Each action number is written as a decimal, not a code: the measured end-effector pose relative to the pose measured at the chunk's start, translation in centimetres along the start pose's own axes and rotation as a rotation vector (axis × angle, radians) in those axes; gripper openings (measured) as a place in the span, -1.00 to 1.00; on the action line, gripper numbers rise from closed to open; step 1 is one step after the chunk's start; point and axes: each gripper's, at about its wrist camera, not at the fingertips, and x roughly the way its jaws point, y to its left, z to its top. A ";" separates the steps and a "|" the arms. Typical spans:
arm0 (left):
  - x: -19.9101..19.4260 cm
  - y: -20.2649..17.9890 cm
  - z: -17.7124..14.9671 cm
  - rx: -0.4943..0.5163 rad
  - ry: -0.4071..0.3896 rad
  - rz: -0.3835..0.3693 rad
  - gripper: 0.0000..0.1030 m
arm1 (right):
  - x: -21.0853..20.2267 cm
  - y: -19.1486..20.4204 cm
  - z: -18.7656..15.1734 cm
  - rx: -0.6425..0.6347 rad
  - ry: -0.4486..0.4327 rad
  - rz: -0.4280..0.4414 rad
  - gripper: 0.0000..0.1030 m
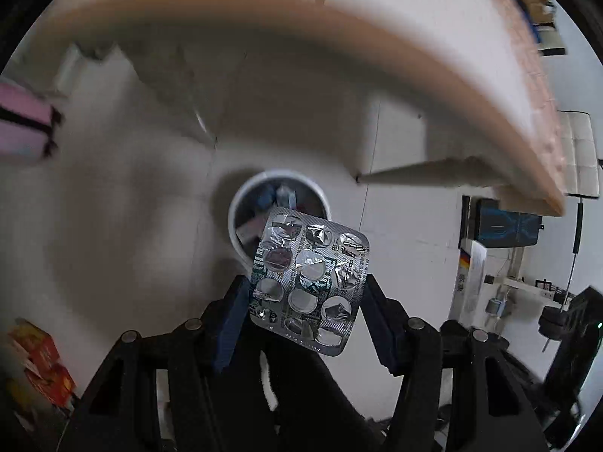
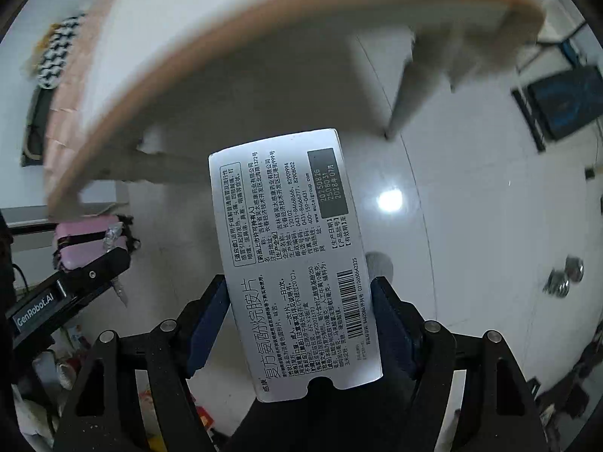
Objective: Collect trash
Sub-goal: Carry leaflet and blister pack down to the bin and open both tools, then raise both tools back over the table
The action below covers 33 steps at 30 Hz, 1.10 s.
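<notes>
My left gripper [image 1: 306, 286] points down, shut on a silver blister pack [image 1: 309, 282] with torn foil pockets, gripped by its two side edges. Right under it on the floor stands a white round bin [image 1: 235, 211] holding several scraps; the pack covers the bin's near right side. My right gripper [image 2: 300, 282] is shut on a white medicine box [image 2: 290, 256] printed with black text and a barcode, held by its long sides above pale floor tiles. The left gripper's black body [image 2: 75, 278] shows at the left of the right wrist view.
A blurred tan-edged white table [image 1: 452, 75] arcs overhead, with its leg [image 2: 403, 105] coming down to the floor. A pink object with black trim [image 1: 22, 124] lies left. Red packaging [image 1: 41, 369] sits lower left, and metal weights [image 2: 565, 278] lie on the floor at right.
</notes>
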 end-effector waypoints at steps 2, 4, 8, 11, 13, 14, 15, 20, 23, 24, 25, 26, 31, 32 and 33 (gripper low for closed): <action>4.3 0.4 0.8 -0.016 0.036 -0.029 0.09 | 3.8 -1.3 0.0 0.026 0.029 0.003 0.50; 8.1 0.7 1.8 -0.034 0.064 -0.046 0.11 | 7.3 -2.5 0.2 0.046 0.038 0.006 0.50; 15.4 1.6 3.4 -0.066 0.109 -0.066 0.12 | 15.0 -4.7 1.1 0.086 0.059 0.009 0.50; 19.9 2.3 4.1 -0.057 0.122 -0.071 0.13 | 21.0 -6.1 1.9 0.115 0.076 0.026 0.50; 22.0 2.8 4.4 -0.064 0.139 -0.075 0.27 | 24.0 -6.7 2.8 0.126 0.086 0.031 0.50; 22.9 3.2 4.5 -0.070 0.145 -0.068 0.41 | 25.9 -7.0 3.1 0.137 0.098 0.034 0.51; 23.3 3.7 4.4 -0.069 0.145 -0.059 0.67 | 27.6 -7.4 3.3 0.148 0.112 0.039 0.51; 22.8 5.5 4.0 -0.085 0.111 0.011 0.83 | 33.1 -8.4 4.2 0.149 0.124 0.126 1.00; 21.6 6.6 3.5 -0.071 0.056 0.085 0.82 | 33.6 -8.5 4.3 0.133 0.107 0.105 1.00; 21.2 6.6 3.3 -0.055 0.036 0.121 0.82 | 33.5 -8.3 4.3 0.122 0.102 0.099 1.00; 20.7 6.6 3.2 -0.041 0.023 0.161 0.83 | 33.1 -8.1 4.2 0.103 0.097 0.080 1.00; 20.6 6.7 3.0 -0.033 0.014 0.182 0.83 | 32.8 -7.7 4.3 0.089 0.092 0.070 1.00; 18.7 6.2 2.0 0.017 -0.007 0.260 0.83 | 30.7 -5.9 4.2 0.005 0.075 -0.038 1.00; 18.3 5.9 1.8 0.029 -0.011 0.269 0.83 | 30.1 -5.7 4.3 -0.006 0.070 -0.058 1.00; 18.0 5.9 1.9 0.039 -0.013 0.279 0.83 | 29.5 -5.6 4.3 -0.014 0.068 -0.075 1.00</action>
